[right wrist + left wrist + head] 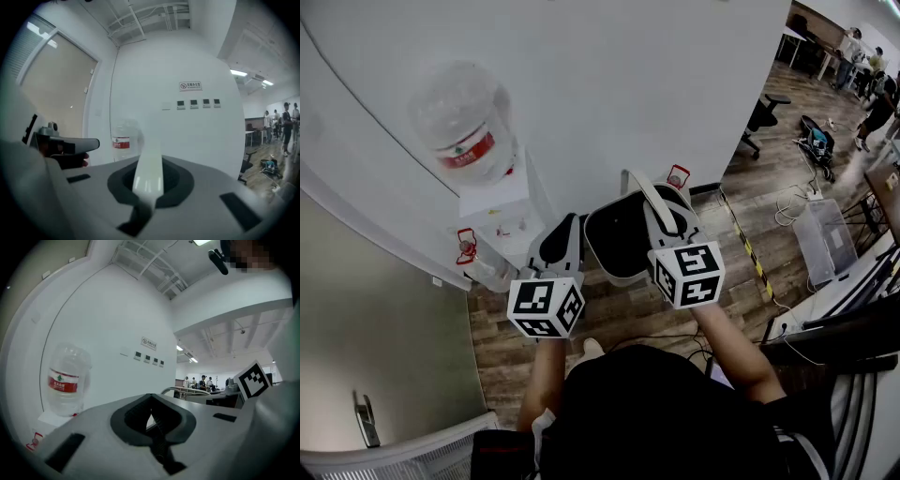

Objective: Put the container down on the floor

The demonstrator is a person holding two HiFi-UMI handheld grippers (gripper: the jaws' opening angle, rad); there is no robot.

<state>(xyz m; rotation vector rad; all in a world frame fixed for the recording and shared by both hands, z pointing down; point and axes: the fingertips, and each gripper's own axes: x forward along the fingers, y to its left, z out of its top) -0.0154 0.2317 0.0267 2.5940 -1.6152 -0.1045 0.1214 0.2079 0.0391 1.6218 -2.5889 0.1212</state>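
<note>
Dispenser (492, 211): stands near, left of the load; a swing on the way down could strike it.
Left tool (151, 418): pressed together, empty, just beside the container (617, 242); it gives no support.
Container: off the floor (609, 314), hanging by its handle (149, 164).
Right tool (148, 185): pinching that thin, glossy handle alone; a slip or pivot is likely if lowered fast, hence a drop.

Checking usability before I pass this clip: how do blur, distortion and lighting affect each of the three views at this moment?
Head view: evenly lit, sharp, lines bowed toward the edges; container clear. Left gripper view: heavy fisheye, black corners, water bottle crisp, a mosaic patch at top. Right gripper view: same fisheye; the container's handle between the jaws is soft, with glare streaks.
</note>
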